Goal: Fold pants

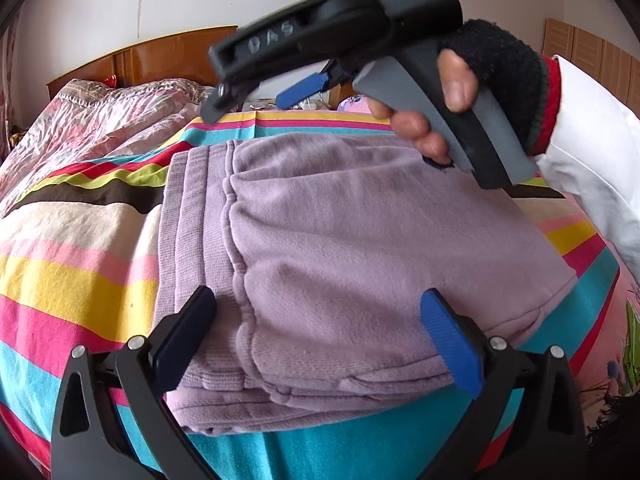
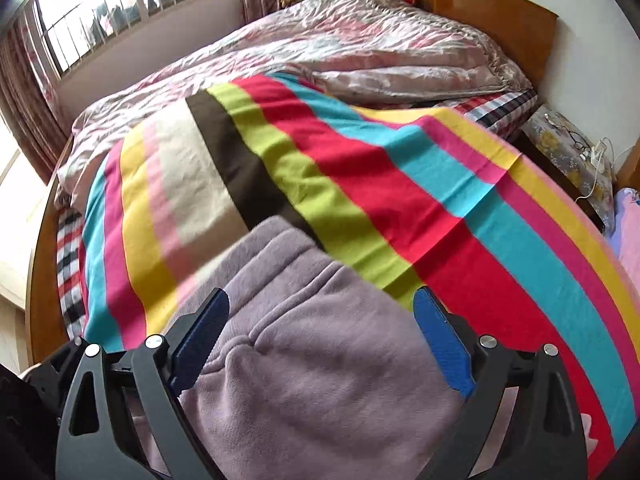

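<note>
Your left gripper (image 1: 318, 334) gapes over the folded pants (image 1: 340, 240); the right gripper (image 2: 320, 344) gapes too, holding nothing. Folding looks finished; next, just tidy edges.

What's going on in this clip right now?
A person with a handheld gripper in each hand is folding lilac pants on a striped blanket spread over a bed. The pants already lie in a compact stack of layers. The left gripper is open, its fingers on either side of the stack's near edge. The right gripper is also open, raised above the pants and gripping nothing. A crumpled pink quilt lies by the headboard.
</note>
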Demonstrator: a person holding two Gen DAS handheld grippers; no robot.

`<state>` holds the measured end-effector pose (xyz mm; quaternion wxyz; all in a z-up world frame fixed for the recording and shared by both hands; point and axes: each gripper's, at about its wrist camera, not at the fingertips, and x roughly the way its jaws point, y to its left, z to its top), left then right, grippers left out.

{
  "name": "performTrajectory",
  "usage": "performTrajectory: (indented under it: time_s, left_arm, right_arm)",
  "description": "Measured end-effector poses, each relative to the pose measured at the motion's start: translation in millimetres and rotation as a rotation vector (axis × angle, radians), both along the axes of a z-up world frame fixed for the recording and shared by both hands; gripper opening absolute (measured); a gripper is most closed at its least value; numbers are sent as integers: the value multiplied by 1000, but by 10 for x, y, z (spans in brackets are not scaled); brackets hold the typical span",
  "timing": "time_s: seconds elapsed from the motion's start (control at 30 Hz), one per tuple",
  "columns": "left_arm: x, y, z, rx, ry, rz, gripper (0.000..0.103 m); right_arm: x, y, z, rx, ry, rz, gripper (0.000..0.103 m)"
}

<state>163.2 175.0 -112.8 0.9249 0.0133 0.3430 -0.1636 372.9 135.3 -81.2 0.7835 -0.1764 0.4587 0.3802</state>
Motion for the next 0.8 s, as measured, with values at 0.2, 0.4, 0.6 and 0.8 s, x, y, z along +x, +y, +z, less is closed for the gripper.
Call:
performTrajectory:
  time_s: [0.2,0.4,0.6,0.8]
  left_arm:
    - [-7,-9,-10,4,-4,3,102]
    - [-27,-25,-8,4,-6,4,102]
    - [-30,-21,-4,3,-6,3,102]
    - [-29,-32,2,15,-7,8,102]
  right_arm:
    - [-151,-60,141,67,-59,-60,93]
    - [-725,-911,458,98,-175,-201,94]
    - [-1434,-1761,205,80,-139,-376,94]
    - [-1949,-1993,-274,32,-177,-414,94]
